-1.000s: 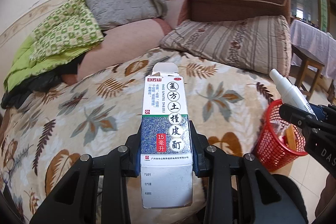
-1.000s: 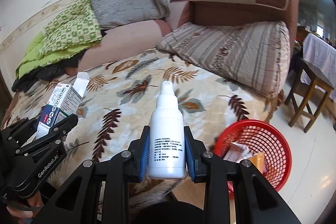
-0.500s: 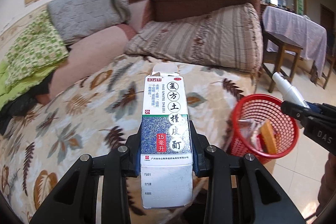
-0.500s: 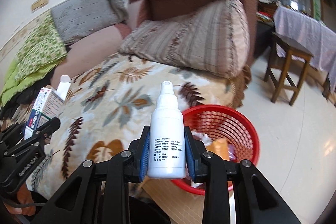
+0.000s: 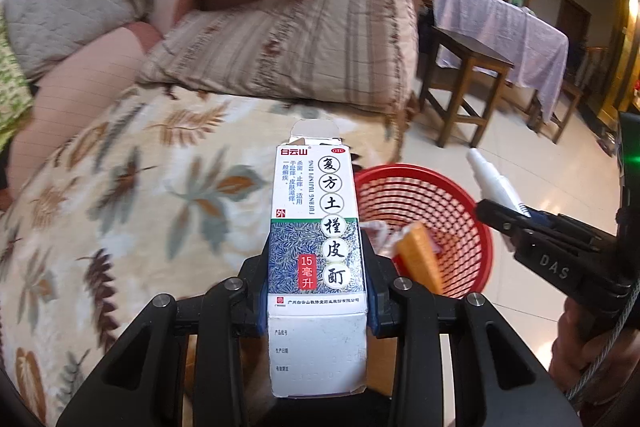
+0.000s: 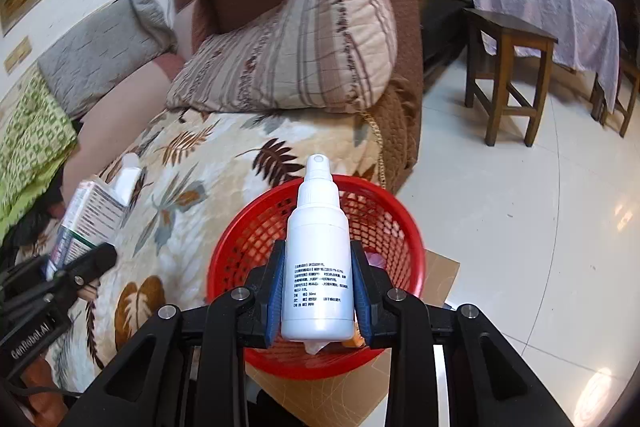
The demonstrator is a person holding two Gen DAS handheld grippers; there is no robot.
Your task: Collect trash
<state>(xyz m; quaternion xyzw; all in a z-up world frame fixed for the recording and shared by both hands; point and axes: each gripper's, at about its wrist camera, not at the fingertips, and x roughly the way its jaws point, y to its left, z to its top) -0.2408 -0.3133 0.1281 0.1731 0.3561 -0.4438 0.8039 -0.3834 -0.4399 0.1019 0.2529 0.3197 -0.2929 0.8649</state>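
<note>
the left gripper (image 5: 318, 291) is being held level over the edge of the sofa, pointing forward, and its two black fingers with blue pads are being pressed against the sides of a medicine carton (image 5: 318, 247). the carton is being kept upright, its top flap is standing open, and its lower part is being covered by the gripper frame. the right gripper (image 6: 318, 297) is being held directly above the red basket (image 6: 394, 217), and its jaws are being closed on a white spray bottle (image 6: 318, 259), which is standing upright with the nozzle on top. in the left wrist view a hand (image 5: 588, 351) is being seen under the right gripper, but it is being cut off by the picture edge.

the carton is thin cardboard, rectangular, white above and with a blue leaf pattern below. the bottle is smooth white plastic, round, with small printed text that is too small to be read. the basket is round red plastic mesh and it is standing on a flat brown cardboard sheet (image 6: 436, 267) on the glossy tiled floor (image 6: 520, 207), just beside the sofa. the sofa seat is being covered by a soft blanket with leaf print (image 5: 132, 187); a striped cushion (image 6: 304, 43) is leaning on the armrest.

inside the basket an orange packet (image 5: 420, 255) and some crumpled wrapping are being seen, but they are partly hidden and hard to be identified.
</note>
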